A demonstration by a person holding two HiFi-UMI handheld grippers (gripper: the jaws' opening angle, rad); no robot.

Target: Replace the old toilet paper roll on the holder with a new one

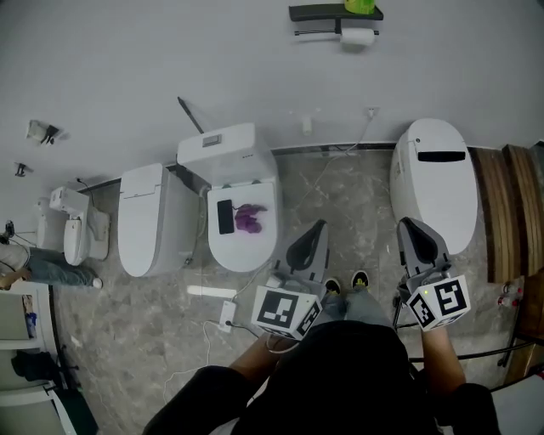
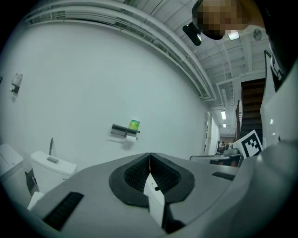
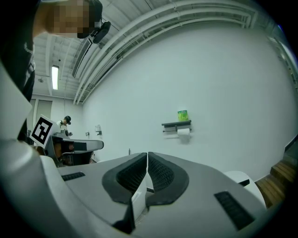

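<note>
High on the white wall hangs a dark holder (image 1: 333, 14) with a white toilet paper roll (image 1: 358, 36) under it and a green pack (image 1: 360, 6) on its shelf. The left gripper view also shows the holder (image 2: 124, 130), roll (image 2: 132, 137) and green pack (image 2: 134, 124) far ahead. They appear again in the right gripper view as holder (image 3: 176, 124), roll (image 3: 184, 132) and pack (image 3: 182, 115). My left gripper (image 1: 319, 226) (image 2: 150, 155) and right gripper (image 1: 409, 223) (image 3: 147, 155) point level toward that wall, far from the holder. Both are shut with nothing between their jaws.
Several white toilets stand along the wall. The middle one (image 1: 255, 246) has a black phone (image 1: 225, 216) and a purple thing (image 1: 250, 217) on its lid; another toilet (image 1: 435, 183) is just ahead of my right gripper. Wooden steps (image 1: 510, 212) are at right, and a power strip (image 1: 227, 315) lies on the floor.
</note>
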